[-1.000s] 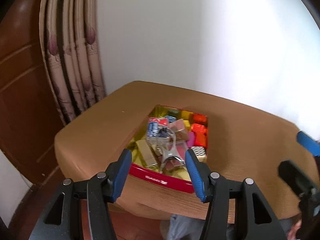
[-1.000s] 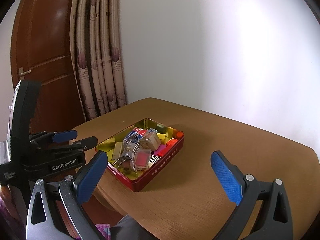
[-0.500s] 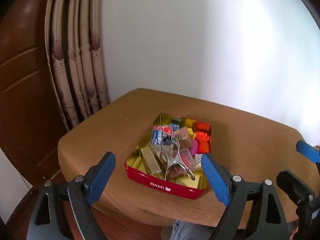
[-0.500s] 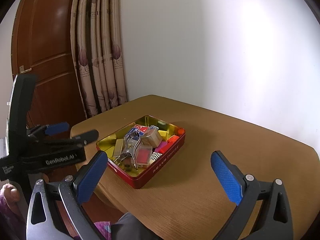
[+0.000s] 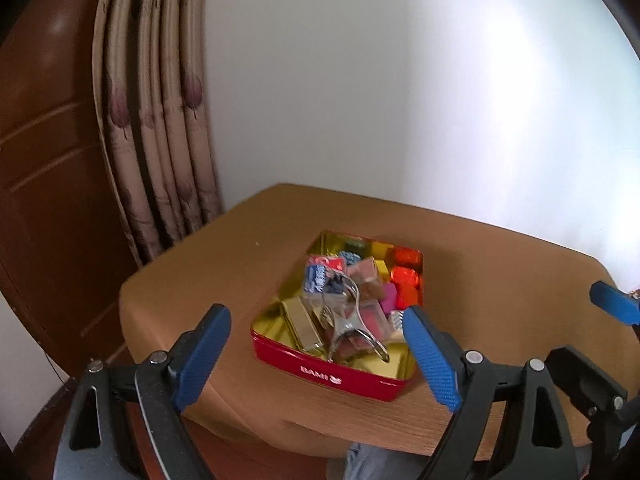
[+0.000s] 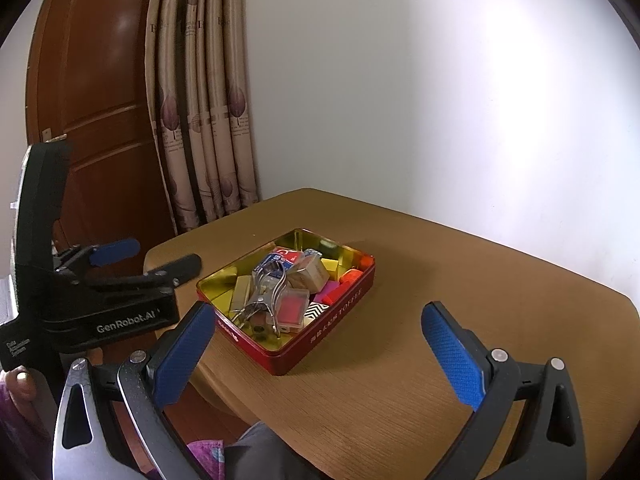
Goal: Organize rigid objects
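A red tin (image 5: 340, 374) with a gold inside sits on the brown table (image 5: 500, 264). It is filled with several small rigid objects: a metal clip (image 5: 348, 324), gold blocks (image 5: 304, 326), red and pink pieces. My left gripper (image 5: 316, 350) is open and empty, held back from the tin's near edge. The tin also shows in the right wrist view (image 6: 320, 340), with the clip (image 6: 264, 300) on top. My right gripper (image 6: 316, 354) is open and empty, in front of the tin. The left gripper (image 6: 148, 258) shows there at left.
A white wall stands behind the table. A patterned curtain (image 6: 200, 120) and a brown wooden door (image 6: 92, 100) are at the left. The table's near edge (image 5: 320, 432) drops off toward me.
My left gripper's jaws have opened wide and it has drawn back from the tin. The right gripper has barely moved.
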`<move>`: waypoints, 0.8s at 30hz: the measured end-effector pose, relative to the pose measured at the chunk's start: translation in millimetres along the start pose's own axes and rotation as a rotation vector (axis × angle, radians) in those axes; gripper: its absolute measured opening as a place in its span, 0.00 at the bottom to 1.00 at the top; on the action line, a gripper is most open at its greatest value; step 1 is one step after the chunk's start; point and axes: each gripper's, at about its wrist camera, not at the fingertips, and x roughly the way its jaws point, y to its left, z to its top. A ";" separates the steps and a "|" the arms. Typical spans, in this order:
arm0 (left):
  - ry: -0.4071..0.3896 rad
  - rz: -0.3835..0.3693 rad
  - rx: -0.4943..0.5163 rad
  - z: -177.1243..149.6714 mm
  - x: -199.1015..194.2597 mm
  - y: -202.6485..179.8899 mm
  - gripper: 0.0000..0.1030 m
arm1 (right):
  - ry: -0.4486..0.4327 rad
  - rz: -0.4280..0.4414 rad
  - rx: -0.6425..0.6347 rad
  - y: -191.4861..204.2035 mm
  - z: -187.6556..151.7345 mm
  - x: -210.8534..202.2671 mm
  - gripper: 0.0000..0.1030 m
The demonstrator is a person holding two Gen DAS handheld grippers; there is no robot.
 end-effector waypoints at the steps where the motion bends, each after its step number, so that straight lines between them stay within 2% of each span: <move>1: 0.011 -0.003 -0.003 -0.8 2.0 0.7 0.87 | 0.000 -0.005 -0.002 0.9 -0.5 0.6 0.99; 6: 0.074 -0.038 -0.056 -4.0 16.0 9.9 0.87 | 0.010 -0.009 0.003 4.2 -4.0 7.0 0.99; 9: 0.101 -0.033 -0.069 -7.0 23.3 12.3 0.87 | 0.020 -0.023 -0.007 8.4 -6.6 11.7 0.99; 24: 0.164 -0.029 -0.034 -15.7 41.7 5.9 0.87 | 0.006 -0.041 -0.011 11.2 -10.5 10.7 0.99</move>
